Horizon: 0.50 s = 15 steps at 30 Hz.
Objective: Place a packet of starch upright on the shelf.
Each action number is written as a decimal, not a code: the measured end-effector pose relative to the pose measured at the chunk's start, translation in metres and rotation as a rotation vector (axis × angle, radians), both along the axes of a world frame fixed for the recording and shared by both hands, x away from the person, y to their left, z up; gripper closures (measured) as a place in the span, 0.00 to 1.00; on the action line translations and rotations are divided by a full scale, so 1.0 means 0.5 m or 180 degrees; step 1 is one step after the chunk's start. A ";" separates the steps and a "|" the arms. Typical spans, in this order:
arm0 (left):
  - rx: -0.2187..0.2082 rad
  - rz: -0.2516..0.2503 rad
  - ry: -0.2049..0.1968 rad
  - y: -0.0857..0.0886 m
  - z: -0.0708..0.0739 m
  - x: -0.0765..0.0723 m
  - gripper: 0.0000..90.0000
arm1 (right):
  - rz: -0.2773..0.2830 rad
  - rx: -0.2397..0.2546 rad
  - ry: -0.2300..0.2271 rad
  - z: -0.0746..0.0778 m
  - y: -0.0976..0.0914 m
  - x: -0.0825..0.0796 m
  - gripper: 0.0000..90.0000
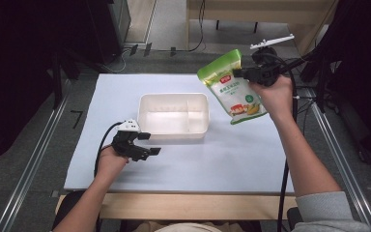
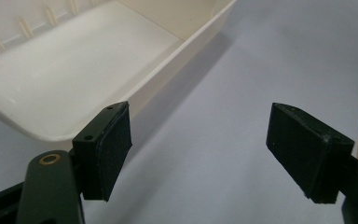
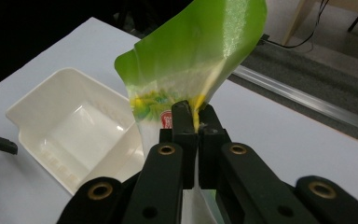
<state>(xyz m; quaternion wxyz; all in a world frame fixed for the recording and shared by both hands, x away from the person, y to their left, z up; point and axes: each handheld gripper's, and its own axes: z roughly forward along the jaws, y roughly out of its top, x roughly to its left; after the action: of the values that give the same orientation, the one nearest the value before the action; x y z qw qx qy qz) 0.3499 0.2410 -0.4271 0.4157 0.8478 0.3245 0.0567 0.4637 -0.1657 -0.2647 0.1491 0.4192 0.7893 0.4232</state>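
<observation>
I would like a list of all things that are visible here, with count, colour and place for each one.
pouch: 1, green with white front, held in the air at the table's far right, beside the tub
tub: 1, white, two compartments, nothing in it, middle of the mat
mat: 1, pale blue-white, covers the table top
table: 1, light wood edge at the near side
rails: 2, grey metal, along the left and right sides of the table
left gripper: 1, black, jaws wide apart, low over the mat near the tub's front left corner
right gripper: 1, black, shut on the pouch's edge
hands: 2, one on each gripper
</observation>
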 end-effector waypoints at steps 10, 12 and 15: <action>-0.0039 -0.0003 -0.0001 0.000 0.000 0.000 0.25 | 0.0028 0.0077 -0.0063 0.035 0.030 0.020 1.00; -0.0037 0.0000 0.0000 0.000 0.000 0.000 0.25 | 0.0042 0.0076 -0.0074 0.044 0.037 0.022 1.00; -0.0036 -0.0004 0.0004 0.000 0.000 0.000 0.25 | 0.0053 0.0050 -0.0093 0.058 0.050 0.025 1.00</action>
<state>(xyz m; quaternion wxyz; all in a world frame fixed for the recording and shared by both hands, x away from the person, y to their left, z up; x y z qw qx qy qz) 0.3498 0.2412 -0.4271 0.4203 0.8456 0.3245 0.0540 0.4762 -0.1407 -0.2357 0.1538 0.4075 0.7872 0.4367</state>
